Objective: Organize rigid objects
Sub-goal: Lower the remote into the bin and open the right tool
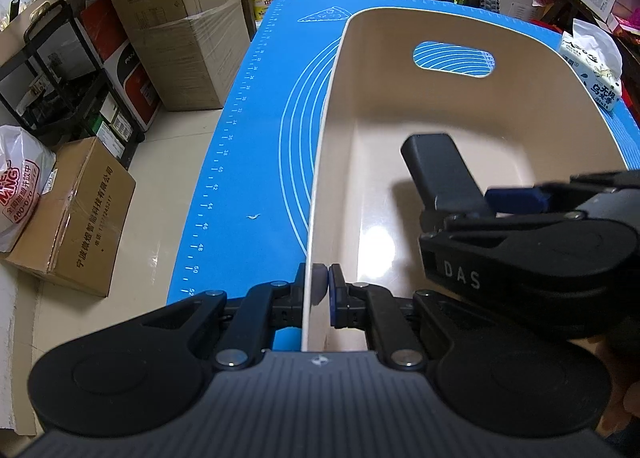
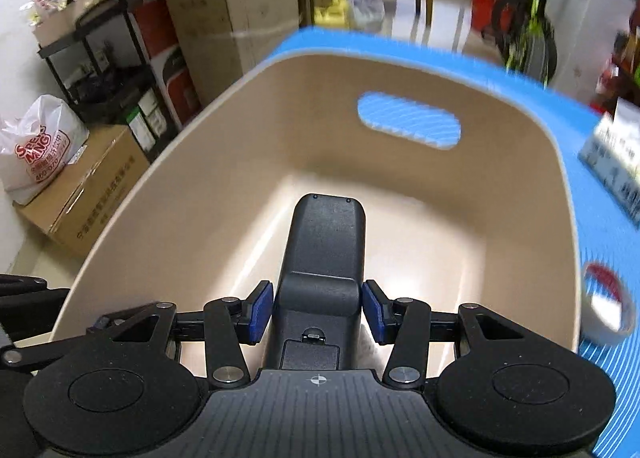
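Observation:
A beige plastic bin (image 1: 400,106) with a handle slot in its far wall stands on a blue mat (image 1: 256,162). My left gripper (image 1: 326,290) is shut on the bin's near left wall, one pad inside and one outside. My right gripper (image 2: 319,310) is shut on a black oblong device (image 2: 324,242) and holds it tilted down inside the bin (image 2: 240,162), above its floor. From the left wrist view the right gripper (image 1: 472,206) comes in from the right, and the device (image 1: 438,166) casts a shadow on the bin floor.
A tissue pack (image 1: 592,70) lies on the mat to the right of the bin, and a roll of tape (image 2: 608,310) sits nearer on that side. Left of the table, cardboard boxes (image 1: 80,218) and a black shelf cart (image 1: 68,78) stand on the floor.

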`<state>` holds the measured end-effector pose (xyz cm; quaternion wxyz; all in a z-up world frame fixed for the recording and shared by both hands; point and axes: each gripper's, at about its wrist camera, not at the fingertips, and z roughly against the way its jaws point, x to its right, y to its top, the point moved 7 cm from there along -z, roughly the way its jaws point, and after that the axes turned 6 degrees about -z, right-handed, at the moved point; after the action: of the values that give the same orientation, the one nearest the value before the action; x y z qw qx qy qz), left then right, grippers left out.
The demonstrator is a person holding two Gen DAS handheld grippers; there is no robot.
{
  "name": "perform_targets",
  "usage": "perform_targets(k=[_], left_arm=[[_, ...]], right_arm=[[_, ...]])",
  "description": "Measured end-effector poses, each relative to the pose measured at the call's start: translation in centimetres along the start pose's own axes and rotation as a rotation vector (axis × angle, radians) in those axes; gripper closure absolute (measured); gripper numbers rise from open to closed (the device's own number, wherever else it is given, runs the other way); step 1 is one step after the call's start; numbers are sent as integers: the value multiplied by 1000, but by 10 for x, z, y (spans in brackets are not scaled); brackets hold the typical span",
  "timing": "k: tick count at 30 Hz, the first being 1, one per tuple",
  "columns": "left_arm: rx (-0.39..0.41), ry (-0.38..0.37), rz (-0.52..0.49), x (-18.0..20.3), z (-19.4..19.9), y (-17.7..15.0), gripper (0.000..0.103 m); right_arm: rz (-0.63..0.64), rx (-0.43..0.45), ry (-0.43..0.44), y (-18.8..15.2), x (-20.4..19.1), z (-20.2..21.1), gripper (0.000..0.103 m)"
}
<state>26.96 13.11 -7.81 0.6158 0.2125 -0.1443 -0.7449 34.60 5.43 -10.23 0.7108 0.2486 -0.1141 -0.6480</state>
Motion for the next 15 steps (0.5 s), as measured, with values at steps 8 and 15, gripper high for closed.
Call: perform_targets(k=[8, 15], left_arm=[[0, -3, 6, -1, 1, 2, 92], [2, -3, 8, -2, 1, 2, 92]], right_arm=[[10, -3, -10, -3, 1, 1, 47], [34, 104, -23, 6, 6, 24, 35]])
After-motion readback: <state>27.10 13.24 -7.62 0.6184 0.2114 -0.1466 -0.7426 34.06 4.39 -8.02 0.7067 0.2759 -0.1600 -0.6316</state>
